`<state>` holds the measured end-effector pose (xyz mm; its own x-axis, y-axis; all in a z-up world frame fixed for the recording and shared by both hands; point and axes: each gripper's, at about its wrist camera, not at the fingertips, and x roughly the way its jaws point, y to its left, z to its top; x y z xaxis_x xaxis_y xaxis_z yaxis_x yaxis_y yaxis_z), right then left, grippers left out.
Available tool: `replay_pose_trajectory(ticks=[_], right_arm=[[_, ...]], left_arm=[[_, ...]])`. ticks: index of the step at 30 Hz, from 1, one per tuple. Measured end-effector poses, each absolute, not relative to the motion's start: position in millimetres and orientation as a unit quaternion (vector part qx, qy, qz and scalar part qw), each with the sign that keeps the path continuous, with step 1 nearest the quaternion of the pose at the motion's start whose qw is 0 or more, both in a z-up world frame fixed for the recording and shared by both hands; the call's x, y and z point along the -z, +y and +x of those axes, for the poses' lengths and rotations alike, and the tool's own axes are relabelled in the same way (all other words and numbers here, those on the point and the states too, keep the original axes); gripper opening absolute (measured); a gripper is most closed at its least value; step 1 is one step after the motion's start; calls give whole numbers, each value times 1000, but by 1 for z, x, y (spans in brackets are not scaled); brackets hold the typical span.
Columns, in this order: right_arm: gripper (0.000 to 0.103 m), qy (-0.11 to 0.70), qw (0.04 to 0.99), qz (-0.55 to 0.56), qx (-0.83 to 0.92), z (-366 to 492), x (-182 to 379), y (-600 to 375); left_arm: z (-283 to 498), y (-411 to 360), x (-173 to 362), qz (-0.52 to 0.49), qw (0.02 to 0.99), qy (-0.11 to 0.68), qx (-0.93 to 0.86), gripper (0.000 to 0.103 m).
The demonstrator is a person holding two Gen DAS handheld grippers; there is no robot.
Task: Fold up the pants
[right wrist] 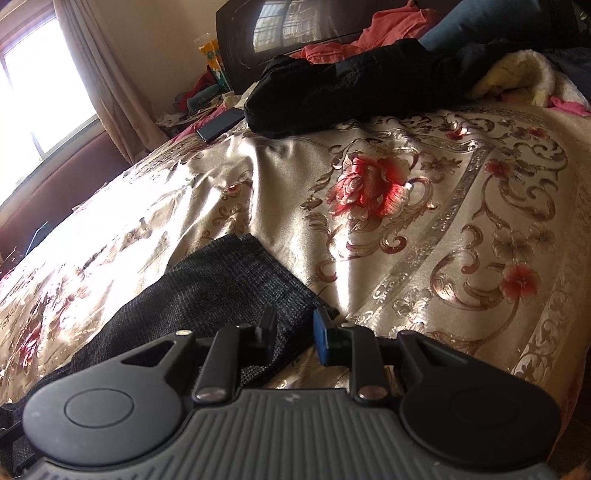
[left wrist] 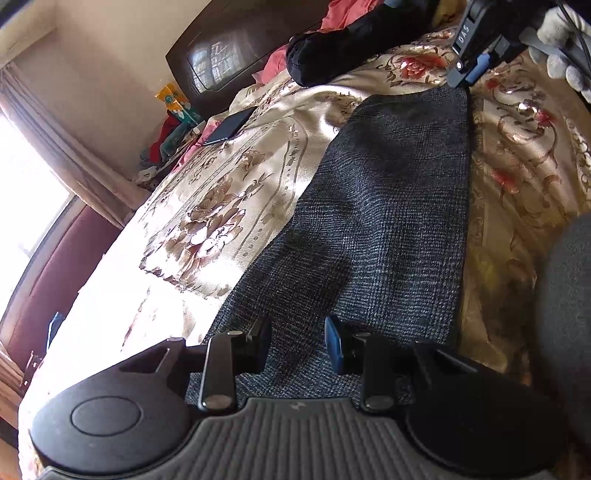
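Note:
Dark grey checked pants [left wrist: 388, 192] lie flat in a long strip on a gold floral bedspread [left wrist: 221, 177]. My left gripper [left wrist: 297, 339] hovers over their near end, jaws apart, with the cloth lying flat beneath and nothing pinched. At the strip's far end the right gripper [left wrist: 461, 72] reaches down to the cloth's edge. In the right wrist view that gripper [right wrist: 293, 328] straddles the corner of the pants [right wrist: 221, 284]. Its fingers stand apart, the cloth runs between them, and the pads do not press on it.
A black garment [right wrist: 332, 92] lies bunched across the bed toward the dark headboard [right wrist: 295, 33], with pink and yellow clothes behind it. A dark phone [right wrist: 221, 125] rests near the bed's left edge. A bright window [right wrist: 37, 92] and curtain are on the left.

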<state>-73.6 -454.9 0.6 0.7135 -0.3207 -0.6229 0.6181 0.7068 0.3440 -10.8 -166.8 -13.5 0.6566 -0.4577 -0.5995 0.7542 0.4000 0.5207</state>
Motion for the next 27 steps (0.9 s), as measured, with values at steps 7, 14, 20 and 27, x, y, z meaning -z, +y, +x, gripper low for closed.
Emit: replay_pose_trajectory(ticks=[7, 14, 20, 27], right_arm=[[5, 260, 879, 333, 222, -66, 6, -462], [4, 197, 881, 370, 220, -78, -5, -477], [11, 220, 860, 398, 233, -87, 14, -479], [34, 235, 849, 430, 199, -95, 23, -466]], left_arm=[[-35, -184, 4, 372, 819, 177, 398, 52], [-34, -204, 4, 353, 822, 183, 407, 53], [-34, -199, 4, 348, 821, 192, 409, 53], [-26, -174, 1, 324, 843, 204, 377, 54]])
